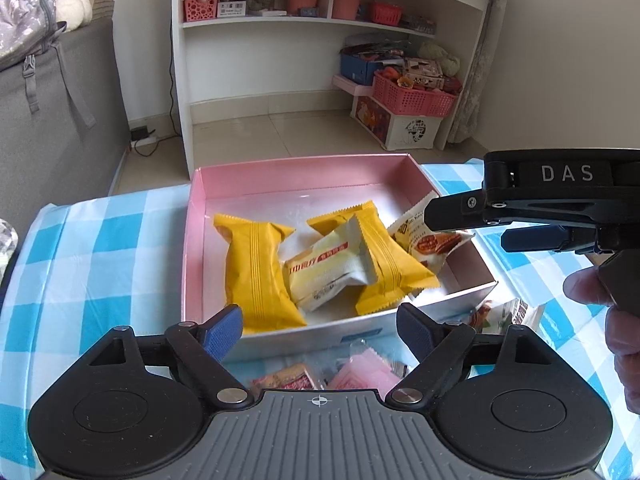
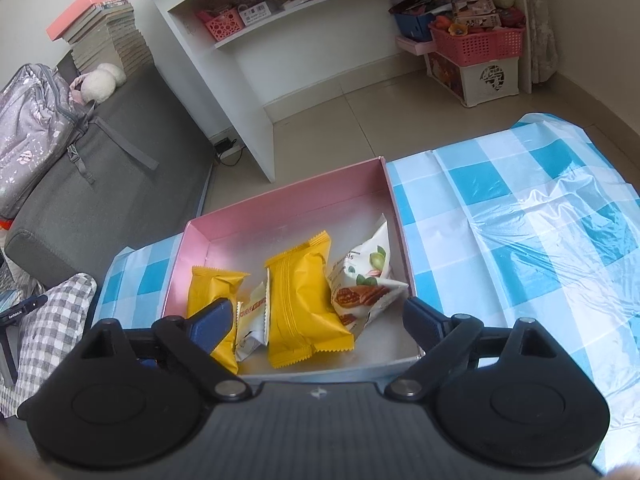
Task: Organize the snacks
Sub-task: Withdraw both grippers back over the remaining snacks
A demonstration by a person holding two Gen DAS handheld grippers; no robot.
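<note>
A pink box (image 1: 304, 176) (image 2: 288, 204) stands on the blue checked tablecloth. In it lie two yellow packets (image 1: 256, 272) (image 2: 300, 304), a cream packet (image 1: 324, 272) between them, and a white nut packet (image 1: 424, 240) (image 2: 364, 284) at the right. My left gripper (image 1: 320, 328) is open and empty at the box's near wall. My right gripper (image 2: 316, 324) is open and empty above the box's near right part; in the left wrist view it (image 1: 464, 224) reaches in from the right over the nut packet. Loose snacks, a red packet (image 1: 288, 378) and a pink packet (image 1: 360, 372), lie on the cloth before the box.
Another packet (image 1: 516, 314) lies on the cloth right of the box. A white shelf unit (image 1: 304, 20) and pink baskets (image 1: 412, 94) stand behind on the floor. A grey sofa (image 2: 100, 184) with a backpack (image 2: 36, 132) is at the left. The cloth (image 2: 520, 216) stretches to the right.
</note>
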